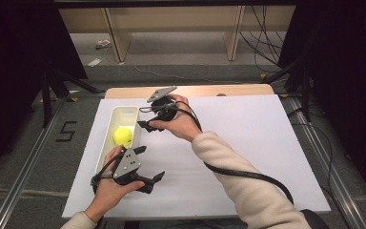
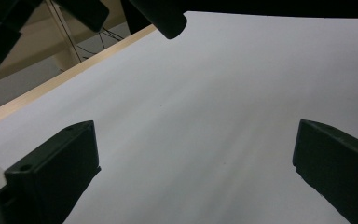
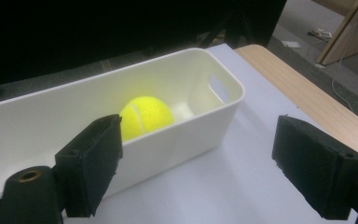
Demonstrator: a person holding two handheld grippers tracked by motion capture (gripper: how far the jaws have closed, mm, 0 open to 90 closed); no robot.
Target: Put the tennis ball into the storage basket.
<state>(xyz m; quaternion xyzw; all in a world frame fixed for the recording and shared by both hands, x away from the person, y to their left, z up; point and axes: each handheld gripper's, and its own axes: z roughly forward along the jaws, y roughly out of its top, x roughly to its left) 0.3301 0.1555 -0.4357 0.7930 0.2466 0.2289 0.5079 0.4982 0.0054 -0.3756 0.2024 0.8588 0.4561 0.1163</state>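
Yellow felt tennis ball (image 1: 122, 137) lying inside a white oblong plastic bin (image 1: 106, 140) with cut-out handles, which stands near the left edge of a white sheet (image 1: 248, 143) laid over the wooden bench (image 1: 190, 90). The right tongs (image 1: 145, 125) hang beside the bin's far half, jaws apart with nothing between them; in the right gripper view the ball (image 3: 145, 117) sits behind the bin's near wall (image 3: 177, 140), beyond the left jaw. The left tongs (image 1: 150, 164) rest low over the sheet at the bin's near end, jaws spread wide and empty, facing bare sheet (image 2: 205, 116).

Risks, as judged: a reach from the side would drive a jaw against the bin wall and push or tip the light container; a grip taken off-centre on the round ball could squeeze it out and send it rolling along the bin floor.

Limits of view: the lower part of the ball is masked by the wall, the bin's near end is cut off by the frame in the right gripper view, and the bin's near corner lies under the left hand in the high view.
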